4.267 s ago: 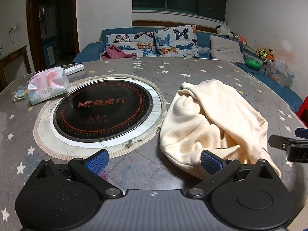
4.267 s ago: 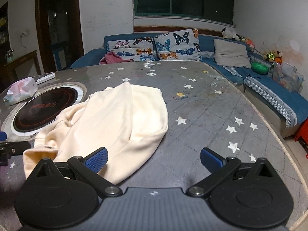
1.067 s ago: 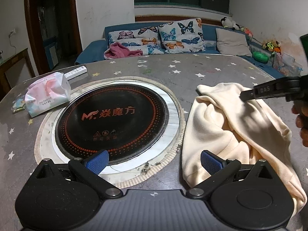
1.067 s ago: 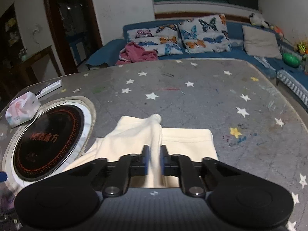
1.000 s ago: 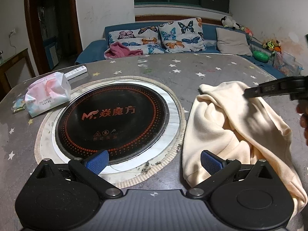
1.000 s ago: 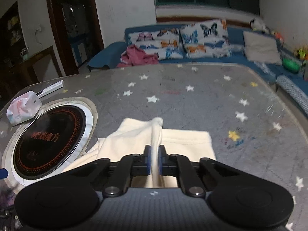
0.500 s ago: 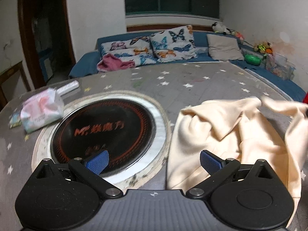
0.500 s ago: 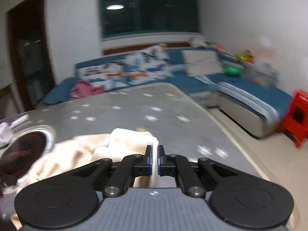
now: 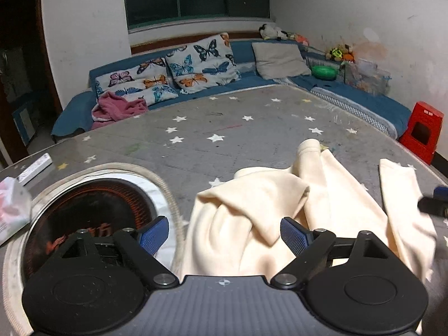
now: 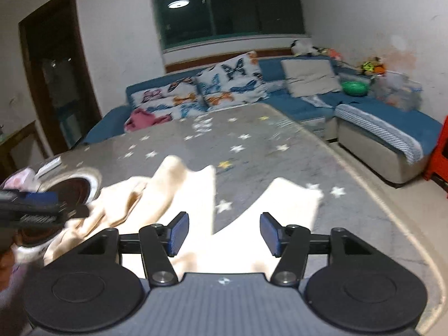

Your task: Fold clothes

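Observation:
A cream garment (image 9: 280, 212) lies rumpled on the grey star-patterned table (image 9: 224, 128); the right wrist view shows it too (image 10: 156, 196), with two flaps spread toward the far side. My left gripper (image 9: 224, 231) is open and empty, its blue pads either side of the garment's near left part. My right gripper (image 10: 223, 232) is open over the garment's near right edge, holding nothing. Its tip shows at the right edge of the left wrist view (image 9: 434, 203). The left gripper shows at the left of the right wrist view (image 10: 42, 207).
A round black induction cooktop (image 9: 89, 212) on a white mat sits left of the garment. A tissue pack (image 9: 11, 210) and a white remote (image 9: 35, 165) lie at the table's left. A blue sofa (image 9: 196, 84) with cushions lies beyond. A red stool (image 9: 422, 134) stands right.
My right gripper, shut on a fold of the garment half a second ago, has opened and let it drop, spread rightward. The left gripper stayed open and shifted right toward the garment.

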Available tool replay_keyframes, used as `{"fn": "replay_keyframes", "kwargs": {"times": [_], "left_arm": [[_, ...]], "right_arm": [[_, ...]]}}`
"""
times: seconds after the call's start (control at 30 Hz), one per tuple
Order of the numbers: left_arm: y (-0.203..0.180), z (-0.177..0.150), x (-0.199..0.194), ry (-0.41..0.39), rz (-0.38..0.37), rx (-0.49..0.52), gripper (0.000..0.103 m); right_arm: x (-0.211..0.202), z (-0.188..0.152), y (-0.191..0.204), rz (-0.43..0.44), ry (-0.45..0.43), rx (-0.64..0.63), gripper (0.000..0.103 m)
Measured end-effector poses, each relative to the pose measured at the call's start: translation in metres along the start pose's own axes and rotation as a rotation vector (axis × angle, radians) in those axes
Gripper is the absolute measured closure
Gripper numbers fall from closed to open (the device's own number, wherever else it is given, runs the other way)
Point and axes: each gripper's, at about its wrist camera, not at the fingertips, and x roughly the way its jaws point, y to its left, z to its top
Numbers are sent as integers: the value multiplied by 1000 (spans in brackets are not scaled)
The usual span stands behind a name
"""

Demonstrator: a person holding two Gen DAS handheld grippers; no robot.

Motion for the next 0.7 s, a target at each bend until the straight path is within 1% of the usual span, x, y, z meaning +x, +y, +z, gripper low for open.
{"fn": "replay_keyframes", "kwargs": {"times": [0.1,0.13,0.2,0.27,0.3,0.33,0.37,0.43,0.47,0.57,0.7], "left_arm": [[0,5,15,16,-28,-24,18],[0,7,20,20,-36,-32,24],[0,10,28,28,-51,-44,30],[0,11,38,47,-55,-49,46],[1,12,40,48,-58,-53,61],[2,12,41,42,-62,-60,70],[3,12,41,35,-66,-66,75],[5,13,42,21,-74,-79,94],[7,14,40,8,-72,-91,99],[21,18,28,-51,-41,-139,100],[51,23,9,-119,89,-209,100]], "right_arm": [[6,-5,11,33,28,-27,43],[7,-7,13,38,34,-39,41],[9,-10,16,42,46,-53,41],[11,-12,19,44,58,-64,41],[12,-12,18,44,61,-64,41],[13,-13,18,43,64,-63,41],[13,-13,17,43,66,-61,41],[14,-14,15,40,70,-57,41],[15,-14,14,37,71,-54,41],[13,-15,13,36,71,-51,41],[14,-14,13,34,70,-58,40]]}}
